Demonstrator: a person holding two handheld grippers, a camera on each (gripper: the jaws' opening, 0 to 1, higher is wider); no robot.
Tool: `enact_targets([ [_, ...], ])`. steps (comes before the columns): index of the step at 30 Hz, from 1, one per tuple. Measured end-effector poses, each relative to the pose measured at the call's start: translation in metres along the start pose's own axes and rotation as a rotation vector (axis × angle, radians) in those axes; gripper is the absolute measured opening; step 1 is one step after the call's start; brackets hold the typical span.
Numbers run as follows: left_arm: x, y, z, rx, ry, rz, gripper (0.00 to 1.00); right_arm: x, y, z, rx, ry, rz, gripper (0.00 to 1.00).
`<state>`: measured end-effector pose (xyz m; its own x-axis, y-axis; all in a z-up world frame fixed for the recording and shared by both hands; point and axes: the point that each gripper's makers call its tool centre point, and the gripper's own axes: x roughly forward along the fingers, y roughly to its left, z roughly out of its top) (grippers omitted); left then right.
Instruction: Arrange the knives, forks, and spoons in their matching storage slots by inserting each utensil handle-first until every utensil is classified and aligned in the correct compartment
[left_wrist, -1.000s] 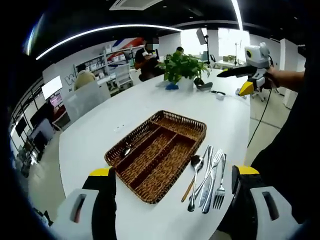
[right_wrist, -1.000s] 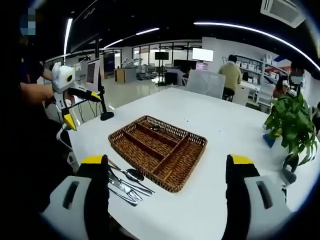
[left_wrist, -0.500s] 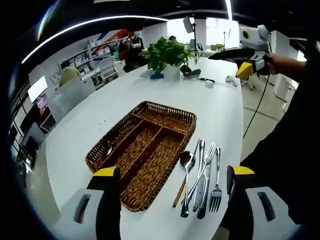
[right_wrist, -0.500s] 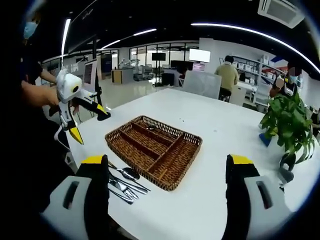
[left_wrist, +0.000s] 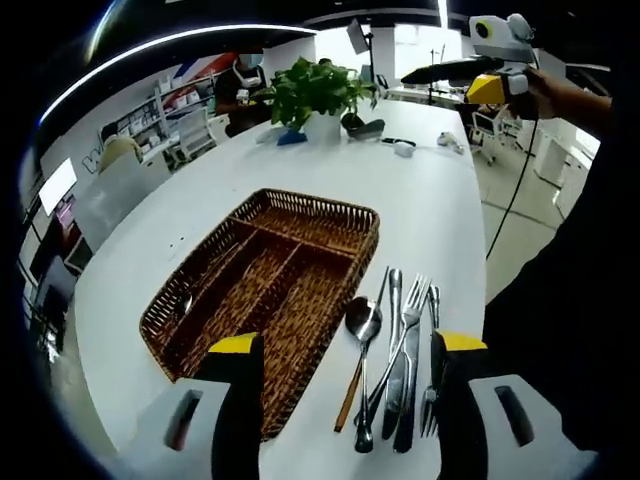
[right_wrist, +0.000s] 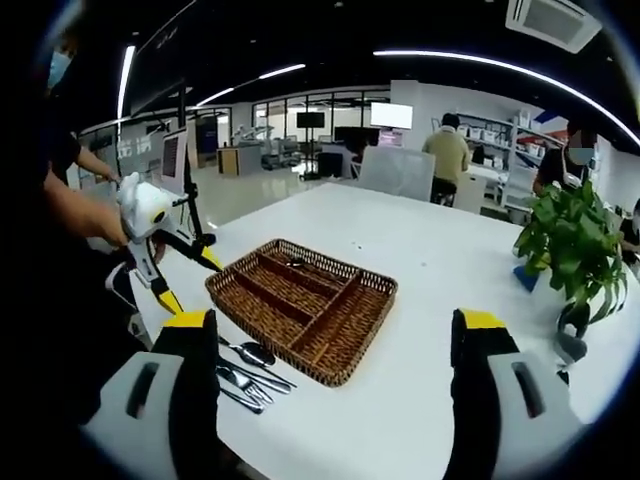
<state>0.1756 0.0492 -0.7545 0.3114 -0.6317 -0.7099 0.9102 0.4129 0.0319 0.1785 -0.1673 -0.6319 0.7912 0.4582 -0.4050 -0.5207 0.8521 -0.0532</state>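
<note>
I see a long white table (left_wrist: 420, 215) carrying a brown wicker tray (left_wrist: 265, 290) with lengthwise compartments, and just beside the tray's long side a loose cluster of cutlery (left_wrist: 395, 350) lies flat on the bare top: a spoon (left_wrist: 362, 330), a fork (left_wrist: 412, 305) and other pieces overlapping. At the far end stands a potted plant (left_wrist: 315, 95), with a few small items I can't identify near it.

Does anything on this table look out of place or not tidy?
Yes. The utensils lie in a loose, overlapping pile on the white table beside the wicker tray, not in its slots. A spoon and a fork cross other pieces. One small utensil already lies in the tray's far compartment.
</note>
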Motion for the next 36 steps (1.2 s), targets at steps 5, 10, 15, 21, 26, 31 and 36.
enact_targets([
  [5,0.011,-0.005,-0.008,-0.006,0.012,-0.025,0.61,-0.001,-0.002,0.003,-0.007,-0.004,-0.006,0.99],
  [10,0.028,-0.008,-0.023,-0.010,0.045,-0.049,0.57,-0.003,0.000,0.002,0.006,-0.001,0.000,1.00],
  [15,0.042,-0.007,-0.036,-0.040,0.067,-0.049,0.49,-0.004,0.003,0.001,0.018,-0.001,0.006,1.00],
  [21,0.070,-0.010,-0.051,0.002,0.108,-0.076,0.39,-0.003,0.008,0.002,0.019,0.001,0.019,1.00],
  [26,0.081,-0.012,-0.061,-0.037,0.126,-0.098,0.34,-0.005,0.010,0.003,0.009,0.000,0.016,0.99],
  [31,0.088,-0.015,-0.063,-0.040,0.125,-0.104,0.29,-0.006,0.012,-0.004,0.007,0.015,0.016,0.98],
  [36,0.094,-0.015,-0.063,-0.084,0.106,-0.120,0.22,-0.008,0.012,-0.005,0.008,0.018,0.014,0.98],
])
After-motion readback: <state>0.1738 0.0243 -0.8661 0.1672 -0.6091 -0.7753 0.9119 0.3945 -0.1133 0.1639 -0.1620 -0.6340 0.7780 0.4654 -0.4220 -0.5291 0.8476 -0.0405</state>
